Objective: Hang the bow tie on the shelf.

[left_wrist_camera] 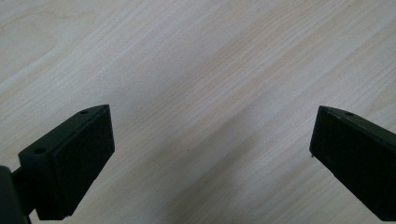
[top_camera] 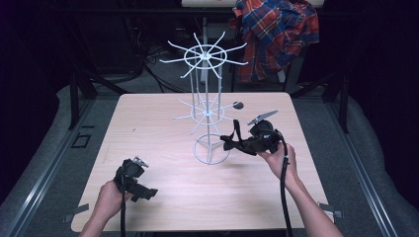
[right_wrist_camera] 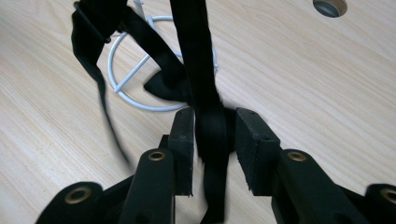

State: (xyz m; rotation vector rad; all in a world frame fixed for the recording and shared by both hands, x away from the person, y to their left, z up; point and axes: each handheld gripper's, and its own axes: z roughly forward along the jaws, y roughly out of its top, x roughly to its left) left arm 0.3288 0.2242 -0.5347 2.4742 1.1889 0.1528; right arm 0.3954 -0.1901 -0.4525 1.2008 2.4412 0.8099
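A white wire rack [top_camera: 205,98] with hooked arms stands at the middle back of the wooden table [top_camera: 148,128]; its ring base [right_wrist_camera: 135,100] lies just ahead of my right gripper. A black strap [top_camera: 236,140] hangs beside that base. It runs down between the pads of my right gripper [top_camera: 245,143], and in the right gripper view the strap [right_wrist_camera: 196,56] looks blurred. There the right gripper [right_wrist_camera: 214,126] has its pads a sliver apart from the strap, so it is open. My left gripper [top_camera: 146,192] rests near the front left, and in its own view the left gripper [left_wrist_camera: 212,154] is wide open over bare wood.
A plaid shirt [top_camera: 274,34] hangs behind the table at the back right. A round hole [top_camera: 238,104] sits in the tabletop right of the rack. Dark floor and rails surround the table.
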